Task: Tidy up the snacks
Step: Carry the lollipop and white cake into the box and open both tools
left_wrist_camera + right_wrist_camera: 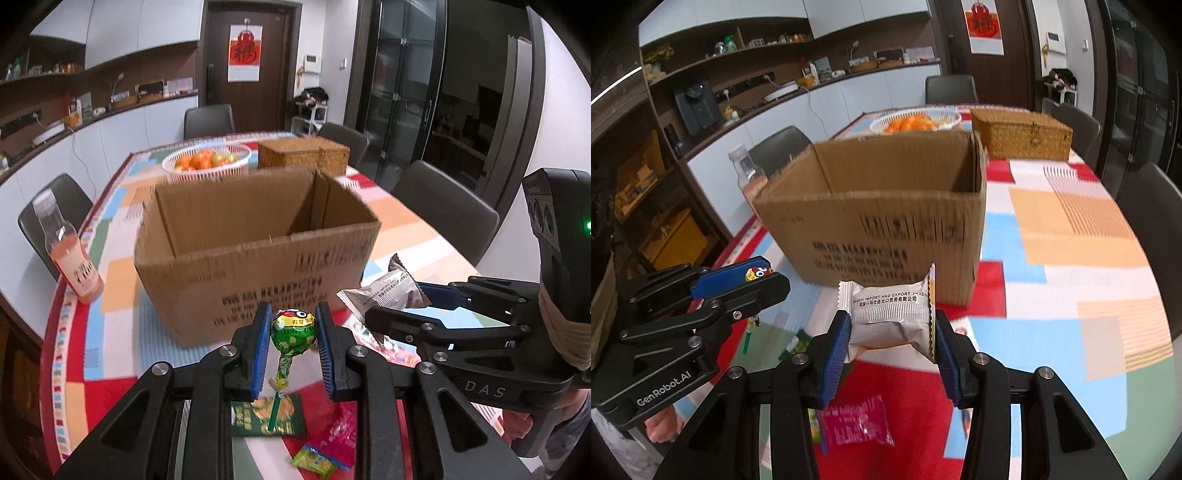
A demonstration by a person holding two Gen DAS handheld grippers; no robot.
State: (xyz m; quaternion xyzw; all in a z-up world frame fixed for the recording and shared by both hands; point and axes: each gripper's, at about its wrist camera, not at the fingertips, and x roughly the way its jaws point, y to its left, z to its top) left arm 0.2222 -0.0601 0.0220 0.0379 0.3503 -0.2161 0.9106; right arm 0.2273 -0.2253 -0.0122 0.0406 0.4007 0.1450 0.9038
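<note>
Gripping lollipop (293,329), silver packet (890,317), facing box (258,254)

box (255,273) matt corrugated cardboard; lollipop (293,326) glossy wrapper; basket (1021,134) woven wicker

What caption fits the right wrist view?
Right hand-held gripper holds a white snack packet before an open cardboard box.

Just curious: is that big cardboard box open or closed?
Open. The cardboard box has no flaps over its top, and its inner walls show in both views.
</note>
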